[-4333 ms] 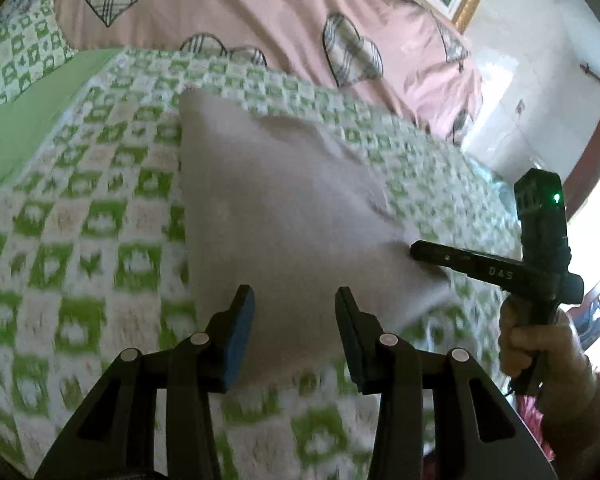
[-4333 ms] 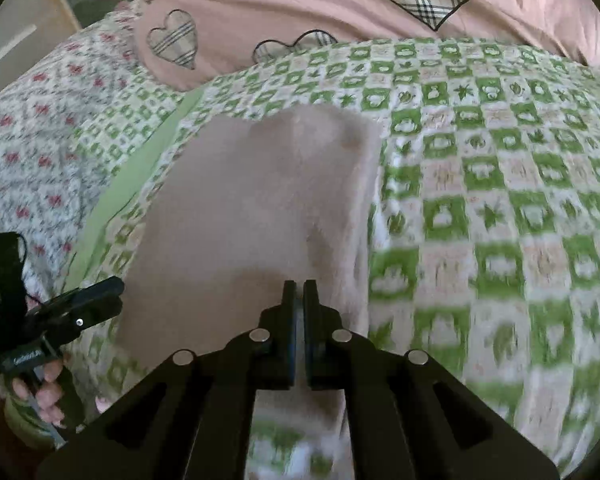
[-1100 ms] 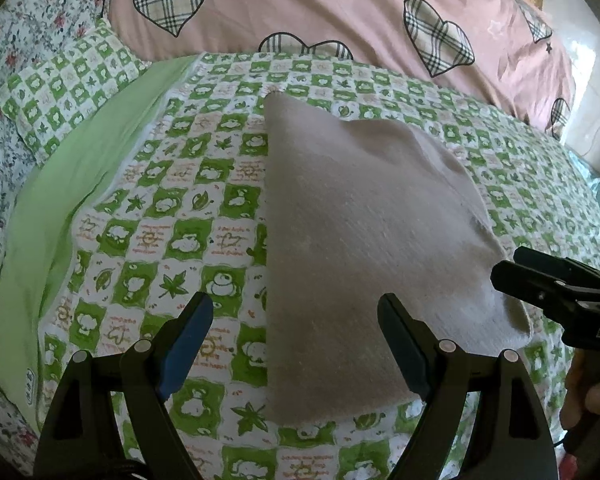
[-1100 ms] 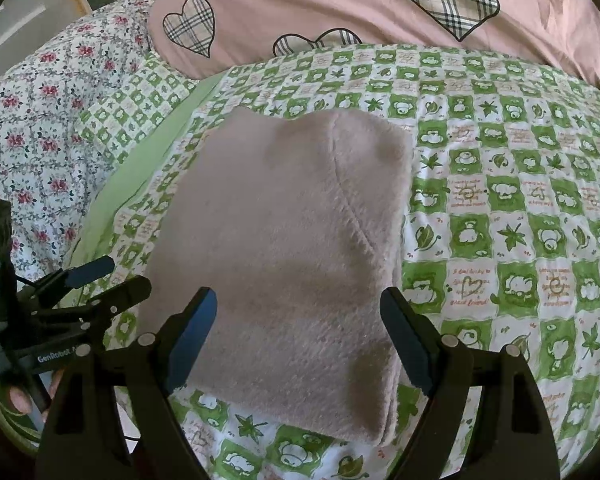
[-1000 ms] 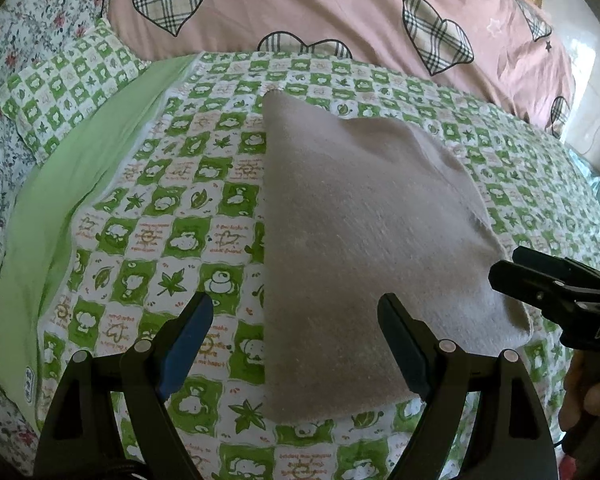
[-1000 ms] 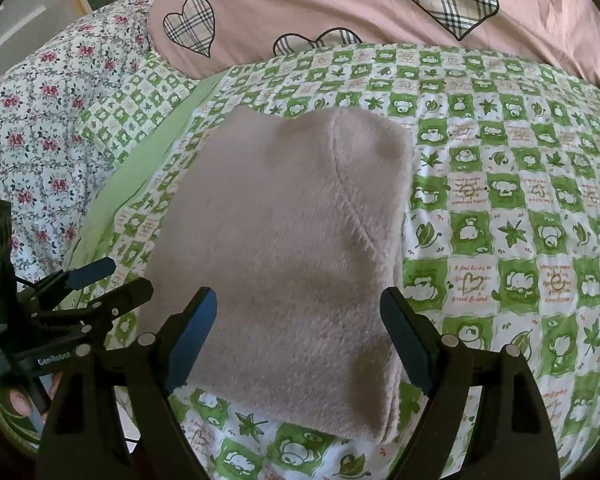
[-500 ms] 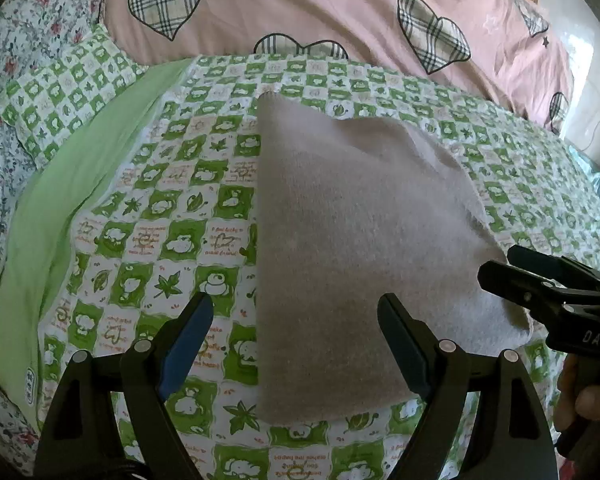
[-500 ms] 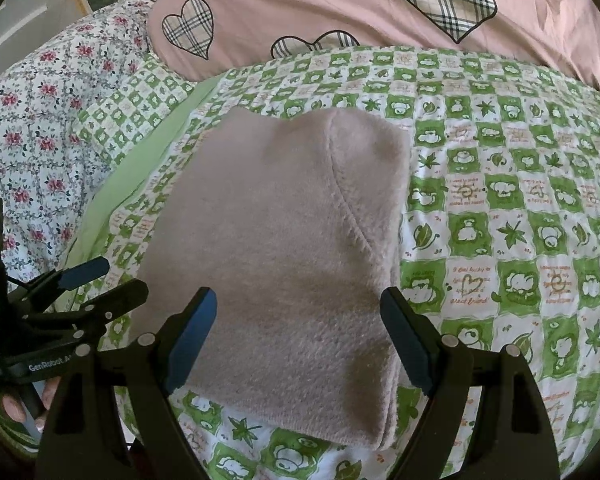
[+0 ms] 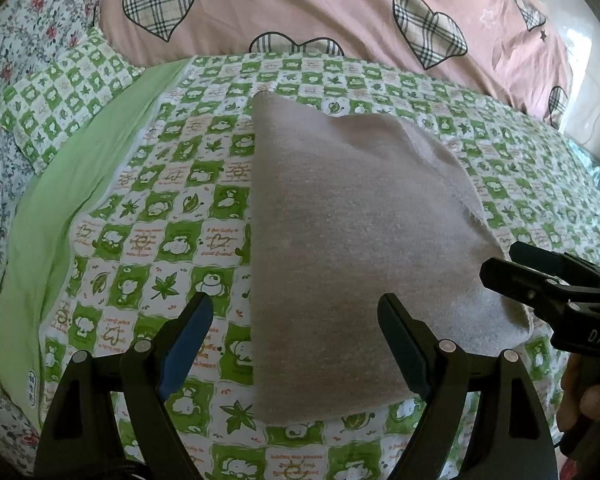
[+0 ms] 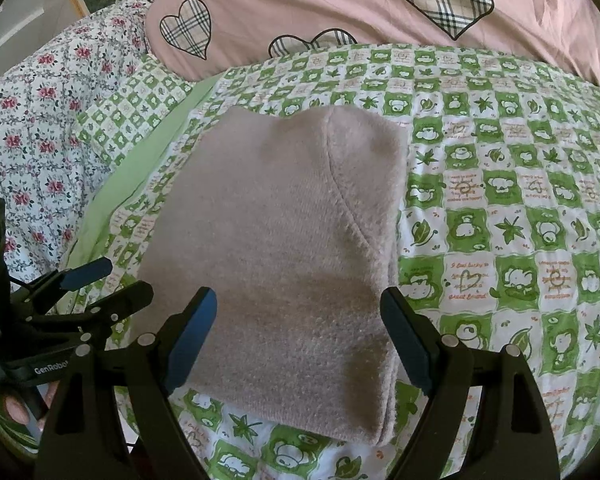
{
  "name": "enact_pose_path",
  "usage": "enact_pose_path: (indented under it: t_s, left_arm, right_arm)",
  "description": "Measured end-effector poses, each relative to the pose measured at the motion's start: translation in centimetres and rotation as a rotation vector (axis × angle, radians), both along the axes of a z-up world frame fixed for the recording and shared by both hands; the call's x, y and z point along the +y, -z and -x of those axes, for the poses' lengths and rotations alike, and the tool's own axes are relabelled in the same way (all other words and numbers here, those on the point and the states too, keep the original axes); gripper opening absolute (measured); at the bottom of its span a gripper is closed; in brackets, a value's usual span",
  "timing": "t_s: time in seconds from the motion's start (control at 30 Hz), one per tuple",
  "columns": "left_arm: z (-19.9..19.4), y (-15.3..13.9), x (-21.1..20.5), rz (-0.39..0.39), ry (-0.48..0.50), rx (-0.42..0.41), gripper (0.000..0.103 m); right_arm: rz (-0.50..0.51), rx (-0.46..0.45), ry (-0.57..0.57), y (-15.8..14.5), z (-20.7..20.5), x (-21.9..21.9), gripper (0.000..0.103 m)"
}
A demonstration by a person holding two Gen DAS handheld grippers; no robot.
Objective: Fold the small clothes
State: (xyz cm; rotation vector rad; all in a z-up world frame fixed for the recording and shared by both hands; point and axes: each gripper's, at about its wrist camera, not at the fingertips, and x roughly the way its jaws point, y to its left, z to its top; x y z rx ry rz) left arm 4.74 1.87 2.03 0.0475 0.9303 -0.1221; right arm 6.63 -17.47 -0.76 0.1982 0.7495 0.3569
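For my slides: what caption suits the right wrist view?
Open right gripper above folded garment on green checked sheet.

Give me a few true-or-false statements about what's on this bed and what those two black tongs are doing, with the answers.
1. The pinkish-grey folded garment lies flat on the green-checked bedsheet. True.
2. The right tongs are clamped on the garment. False: their jaws stand wide open, gripping nothing.
3. The left tongs are open too. True.
4. The pink quilt bears plaid stars. False: it bears plaid hearts.
5. The garment is spread out in a single layer. False: stacked layers show at its near right edge in the right wrist view.
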Motion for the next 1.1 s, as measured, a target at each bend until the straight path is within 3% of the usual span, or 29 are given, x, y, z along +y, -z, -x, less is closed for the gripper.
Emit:
enact_pose_path:
  t_s: [1.1]
  left_arm:
    - [0.19,-0.4,-0.58,-0.001,0.002,-0.007,0.085]
  right_arm:
    - [-0.005,-0.008,-0.007,-0.66,0.22,0.2,0.084]
